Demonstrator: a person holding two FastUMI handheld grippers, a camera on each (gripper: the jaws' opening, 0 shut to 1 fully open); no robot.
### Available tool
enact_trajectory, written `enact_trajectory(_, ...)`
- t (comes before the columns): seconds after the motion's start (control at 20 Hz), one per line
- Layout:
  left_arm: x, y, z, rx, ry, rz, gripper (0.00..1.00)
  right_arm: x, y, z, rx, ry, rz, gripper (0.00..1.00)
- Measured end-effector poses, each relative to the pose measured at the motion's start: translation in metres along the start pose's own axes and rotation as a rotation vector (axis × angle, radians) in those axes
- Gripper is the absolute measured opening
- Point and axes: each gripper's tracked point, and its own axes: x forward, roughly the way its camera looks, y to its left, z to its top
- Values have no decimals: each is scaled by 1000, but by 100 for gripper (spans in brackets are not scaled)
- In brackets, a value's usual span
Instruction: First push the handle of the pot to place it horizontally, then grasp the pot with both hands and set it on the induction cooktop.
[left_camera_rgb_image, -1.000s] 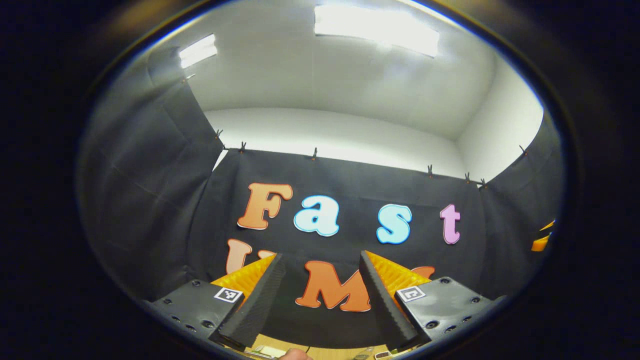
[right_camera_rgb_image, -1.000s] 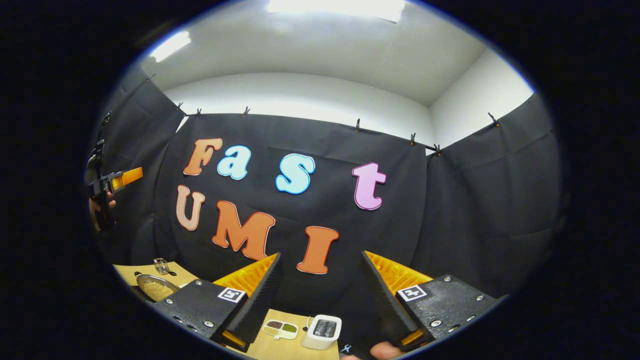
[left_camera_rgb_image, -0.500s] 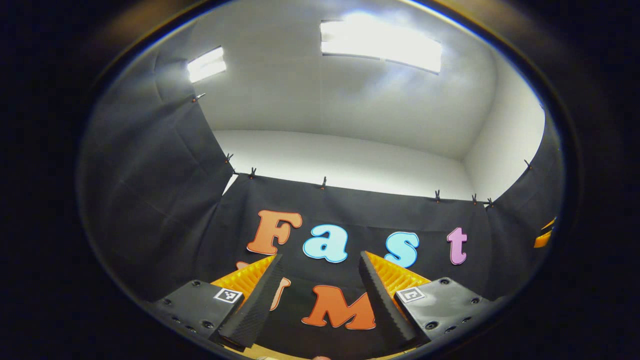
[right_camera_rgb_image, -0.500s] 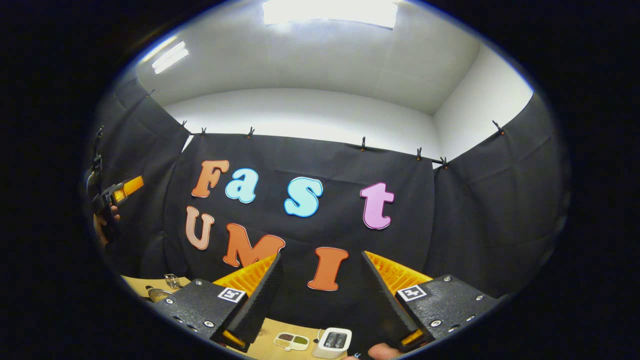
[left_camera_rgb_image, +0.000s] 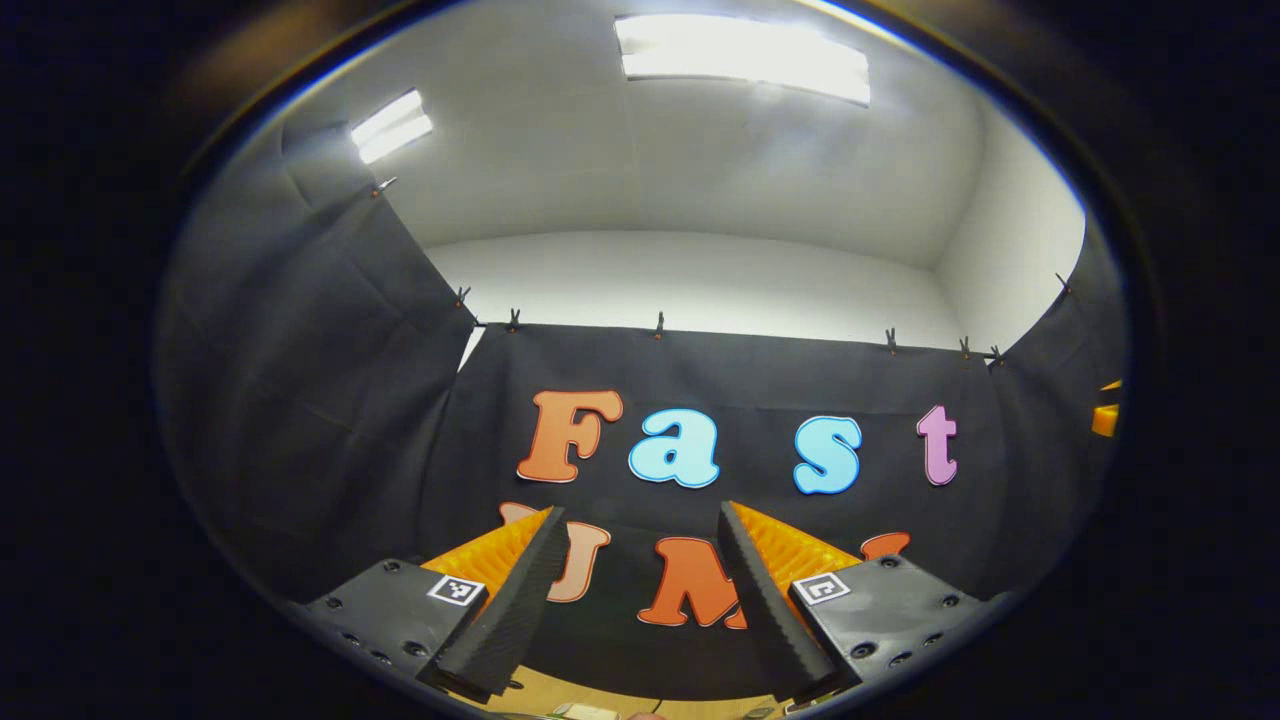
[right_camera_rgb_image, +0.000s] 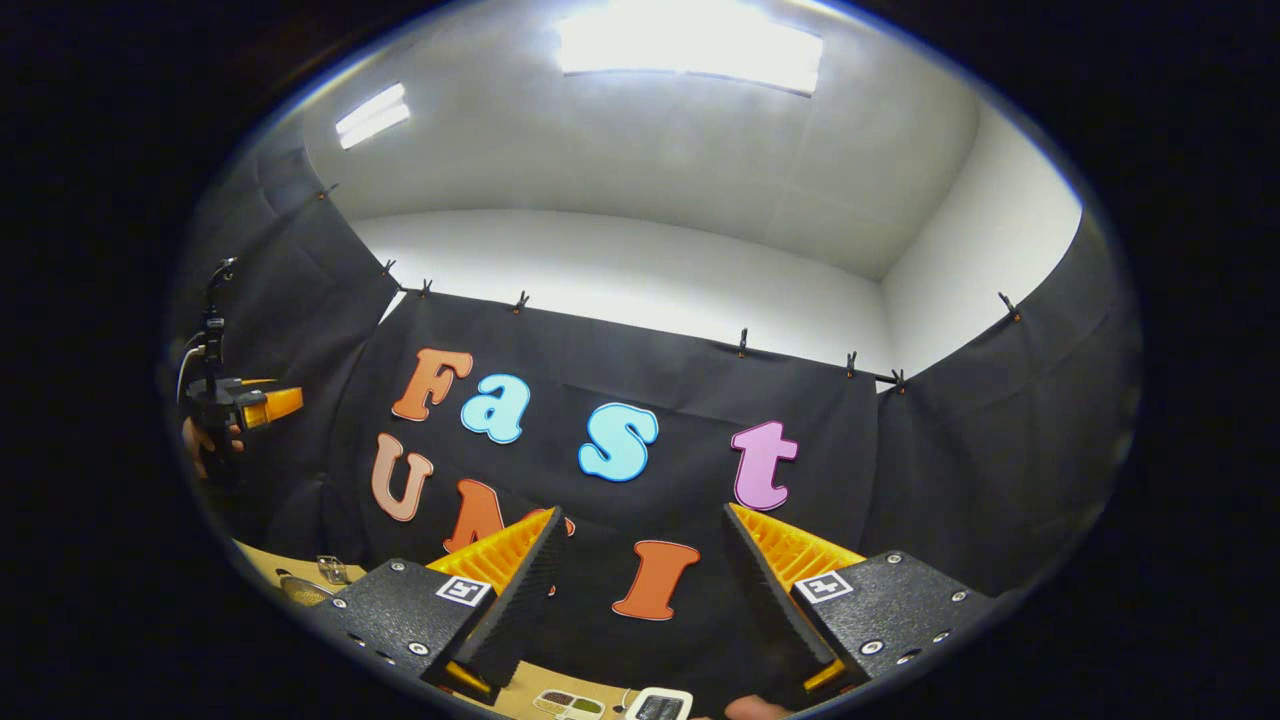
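Observation:
My left gripper (left_camera_rgb_image: 637, 512) is raised and open, aimed at the black back wall with nothing between its fingers. My right gripper (right_camera_rgb_image: 642, 512) is also raised and open, with its jaws empty. At the far left of the right gripper view, a hand holds the left gripper (right_camera_rgb_image: 262, 405) high above the table. Below it, at the lower left rim, a sliver of a round metal vessel (right_camera_rgb_image: 296, 589) sits on the wooden table (right_camera_rgb_image: 262, 560); it may be the pot. No handle or cooktop is visible.
A small clear object (right_camera_rgb_image: 333, 570) stands beside the metal vessel. A divided dish of grains (right_camera_rgb_image: 567, 705) and a white appliance (right_camera_rgb_image: 660, 705) sit at the table's far side, low between my right fingers. Black cloth walls close in on three sides.
The right gripper has tilted steadily upward, so the table items slid toward the bottom edge. The left gripper tipped up, then came back down a little. Both stayed open.

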Motion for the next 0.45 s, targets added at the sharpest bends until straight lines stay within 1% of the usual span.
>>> enact_trajectory(0.05,0,1,2,-5,-11,2,96,-1,0,0,5,1,2,94)
enact_trajectory(0.45,-2,7,12,-18,-44,2,96,-2,7,1,17,-4,12,95)
